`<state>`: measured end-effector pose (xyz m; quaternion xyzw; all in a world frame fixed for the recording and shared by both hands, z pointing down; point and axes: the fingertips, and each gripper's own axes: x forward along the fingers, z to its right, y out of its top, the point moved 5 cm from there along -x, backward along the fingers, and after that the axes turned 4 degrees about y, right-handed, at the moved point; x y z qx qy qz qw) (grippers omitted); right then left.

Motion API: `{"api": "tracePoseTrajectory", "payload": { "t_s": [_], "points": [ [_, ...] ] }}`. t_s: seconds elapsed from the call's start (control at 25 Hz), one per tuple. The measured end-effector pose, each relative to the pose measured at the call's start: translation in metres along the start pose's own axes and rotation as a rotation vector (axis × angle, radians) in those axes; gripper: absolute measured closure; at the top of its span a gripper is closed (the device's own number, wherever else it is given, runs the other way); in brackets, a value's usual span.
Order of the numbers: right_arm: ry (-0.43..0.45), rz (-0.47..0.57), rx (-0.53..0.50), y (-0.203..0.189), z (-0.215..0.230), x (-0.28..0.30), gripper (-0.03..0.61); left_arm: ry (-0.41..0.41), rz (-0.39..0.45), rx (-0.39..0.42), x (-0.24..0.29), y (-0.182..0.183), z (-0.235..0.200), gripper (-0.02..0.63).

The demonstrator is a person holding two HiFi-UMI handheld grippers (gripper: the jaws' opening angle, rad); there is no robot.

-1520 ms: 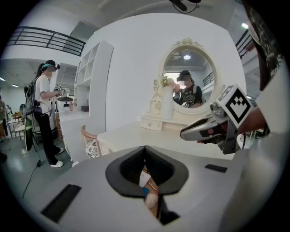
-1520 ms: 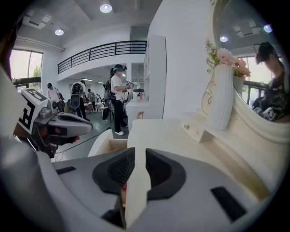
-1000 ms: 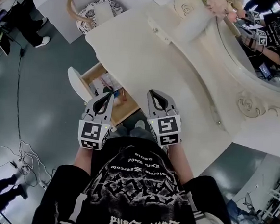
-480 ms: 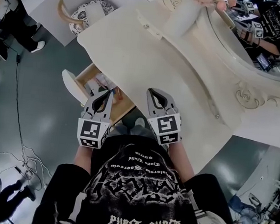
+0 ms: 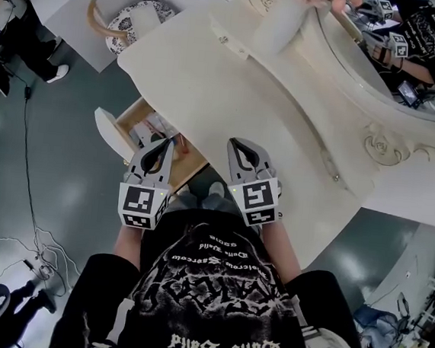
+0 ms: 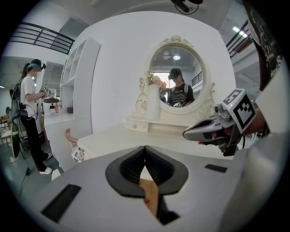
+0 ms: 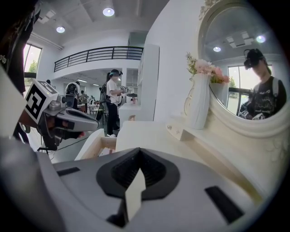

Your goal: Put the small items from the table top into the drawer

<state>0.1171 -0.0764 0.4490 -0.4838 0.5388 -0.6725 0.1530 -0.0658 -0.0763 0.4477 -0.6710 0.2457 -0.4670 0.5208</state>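
The wooden drawer (image 5: 140, 114) stands pulled out at the left of the cream dressing table (image 5: 233, 94), with several small items lying inside. No small item shows on the table top. My left gripper (image 5: 162, 144) hovers over the drawer's near corner, jaws shut with nothing between them. My right gripper (image 5: 238, 144) hangs over the table's front edge, also shut and empty. In the left gripper view the left gripper's (image 6: 145, 148) tips meet, and the right gripper (image 6: 186, 134) shows at the right. In the right gripper view the right gripper's (image 7: 139, 151) tips meet, and the drawer (image 7: 103, 143) lies ahead at the left.
A white vase (image 7: 199, 103) with flowers stands on the raised shelf below the oval mirror (image 5: 411, 69). A patterned stool (image 5: 134, 18) stands beyond the table's left end. Cables (image 5: 38, 248) trail on the grey floor. A person (image 6: 28, 113) stands far off at the left.
The head view has shifted a little, so the table and drawer sit slightly further left. Both grippers hold the same place and stay shut.
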Motion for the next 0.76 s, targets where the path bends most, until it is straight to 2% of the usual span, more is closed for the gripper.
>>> {"api": "tracePoseTrajectory", "payload": {
  "t_s": [0.76],
  "points": [
    [-0.019,-0.008,0.01,-0.011,-0.004,-0.011,0.571,-0.003,-0.002,0.0,-0.007,-0.003,0.004,0.598]
  ]
}}
